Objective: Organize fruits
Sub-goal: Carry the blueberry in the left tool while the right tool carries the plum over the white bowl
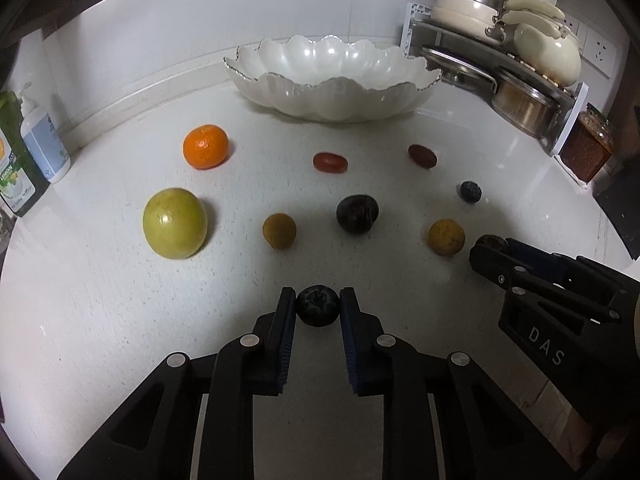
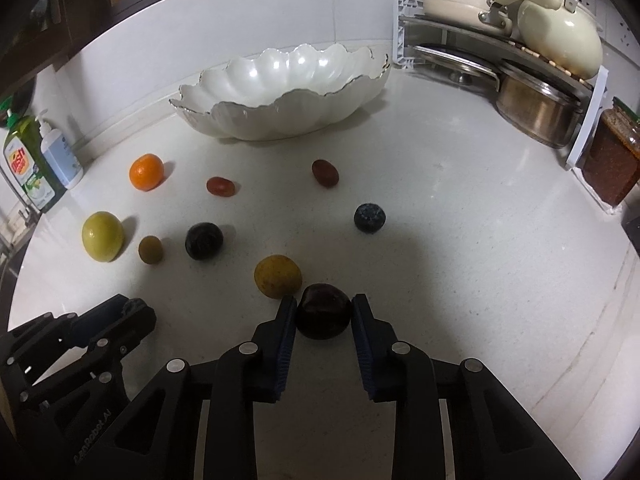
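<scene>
My left gripper (image 1: 318,306) is shut on a blueberry (image 1: 317,305) low over the white counter. My right gripper (image 2: 324,314) is shut on a dark plum (image 2: 323,315); it also shows at the right of the left wrist view (image 1: 490,246). The white scalloped bowl (image 1: 336,92) (image 2: 280,116) stands empty at the back. Loose on the counter lie an orange (image 1: 205,146), a green apple (image 1: 175,223), two red cherry tomatoes (image 1: 329,162) (image 1: 422,155), two brown longans (image 1: 279,230) (image 1: 446,237), a second dark plum (image 1: 357,213) and a second blueberry (image 1: 470,191).
Soap bottles (image 1: 40,144) stand at the left wall. A rack of pots and lids (image 1: 512,60) and a jar (image 1: 586,148) fill the back right corner. A dark object (image 1: 624,208) sits at the right edge.
</scene>
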Demonstrator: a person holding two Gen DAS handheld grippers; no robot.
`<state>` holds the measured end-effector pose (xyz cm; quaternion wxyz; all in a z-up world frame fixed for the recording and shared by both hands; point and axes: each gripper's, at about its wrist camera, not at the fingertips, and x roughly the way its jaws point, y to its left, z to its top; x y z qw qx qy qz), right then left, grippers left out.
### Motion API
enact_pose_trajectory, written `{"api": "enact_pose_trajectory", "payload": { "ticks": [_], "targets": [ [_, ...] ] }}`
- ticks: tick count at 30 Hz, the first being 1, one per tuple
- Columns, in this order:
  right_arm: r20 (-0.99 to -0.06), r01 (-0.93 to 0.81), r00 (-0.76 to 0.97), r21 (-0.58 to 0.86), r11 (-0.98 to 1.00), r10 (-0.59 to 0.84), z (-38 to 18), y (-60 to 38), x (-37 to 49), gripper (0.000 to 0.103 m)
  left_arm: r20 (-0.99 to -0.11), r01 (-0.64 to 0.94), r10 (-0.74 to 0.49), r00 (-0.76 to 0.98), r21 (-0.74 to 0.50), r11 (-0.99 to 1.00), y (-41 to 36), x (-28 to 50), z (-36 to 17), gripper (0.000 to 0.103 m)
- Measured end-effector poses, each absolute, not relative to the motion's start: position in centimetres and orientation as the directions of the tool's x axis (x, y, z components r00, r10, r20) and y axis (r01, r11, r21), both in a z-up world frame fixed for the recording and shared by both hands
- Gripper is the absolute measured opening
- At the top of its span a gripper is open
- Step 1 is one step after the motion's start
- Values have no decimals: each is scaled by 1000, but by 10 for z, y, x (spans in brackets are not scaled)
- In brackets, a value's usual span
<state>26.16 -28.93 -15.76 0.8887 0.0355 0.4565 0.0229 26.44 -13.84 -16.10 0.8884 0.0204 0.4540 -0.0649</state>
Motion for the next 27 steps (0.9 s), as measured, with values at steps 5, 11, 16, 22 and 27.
{"api": "enact_pose_trajectory", "payload": {
  "ticks": [5,11,16,22,27],
  "targets": [
    [-806,0,588,93,996,75,-150,-289,261,29,-801,145,-114,588,-35,989,-136,268,-151,23],
    [-788,4,611,102,995,78,-133,-286,261,29,-777,154,-132,616,-45,987,-130,273,-133,23],
    [-760,0,646,99,995,75,-114,-279,261,29,-744,163,-139,653,-41,986,-125,277,-112,23],
    [-725,-5,685,94,996,72,-91,-270,263,29,-709,173,-133,692,-17,985,-117,280,-91,23],
    [-699,-10,712,84,996,66,-75,-262,266,30,-686,184,-135,715,-2,983,-111,284,-76,23]
  ]
}}
